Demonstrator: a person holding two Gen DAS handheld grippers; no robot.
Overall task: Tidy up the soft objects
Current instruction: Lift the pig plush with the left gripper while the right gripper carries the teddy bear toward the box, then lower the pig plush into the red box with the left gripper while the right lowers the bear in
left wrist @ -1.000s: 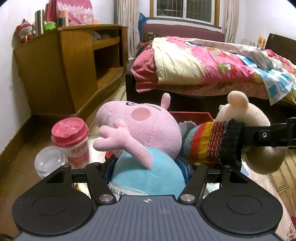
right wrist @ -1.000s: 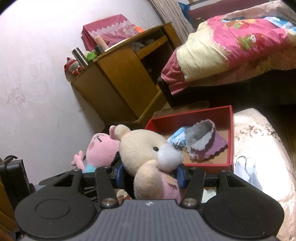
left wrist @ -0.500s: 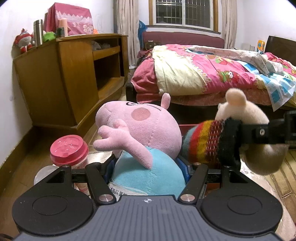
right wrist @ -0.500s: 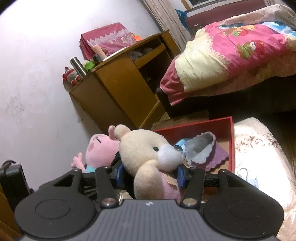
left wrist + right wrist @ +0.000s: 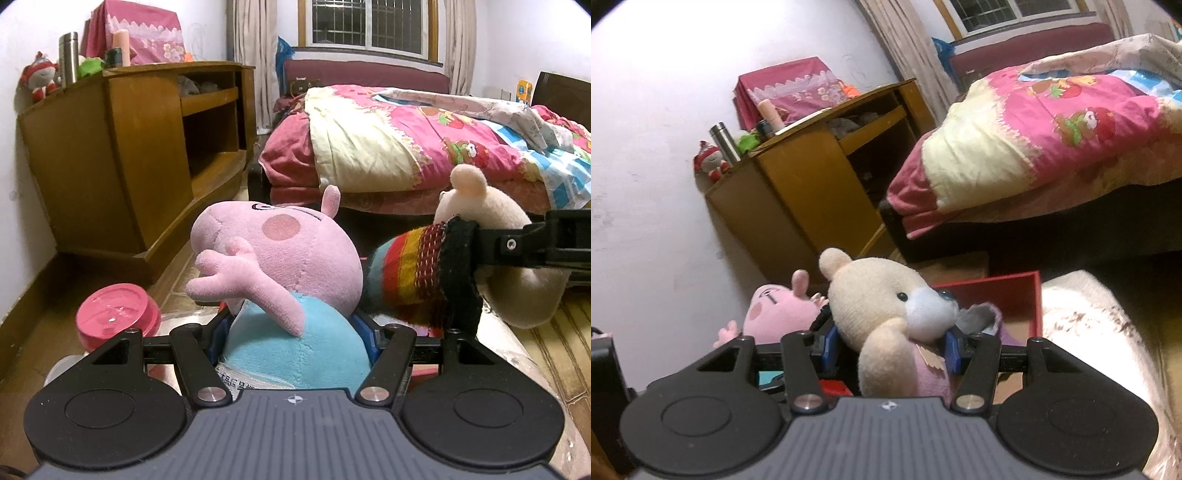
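Observation:
My left gripper (image 5: 295, 338) is shut on a pink pig plush (image 5: 280, 254) in a blue shirt, held upright. My right gripper (image 5: 888, 349) is shut on a beige teddy bear (image 5: 882, 306) in a pink top. In the left wrist view the bear (image 5: 517, 295) hangs at the right with a rainbow-striped knit piece (image 5: 410, 273) beside it, held by the right gripper's arm (image 5: 535, 243). The pig also shows in the right wrist view (image 5: 779, 314), left of the bear. A red open box (image 5: 1001, 295) lies below with grey and purple cloth (image 5: 982, 319) inside.
A pink-lidded cup (image 5: 118, 314) stands at lower left. A wooden cabinet (image 5: 129, 158) stands against the left wall. A bed with a pink quilt (image 5: 424, 147) lies ahead. A pale patterned cloth surface (image 5: 1100, 332) lies right of the box.
Both grippers have risen with their plush toys. The pink-lidded cup and the red box sit lower in view. Both grips are unchanged.

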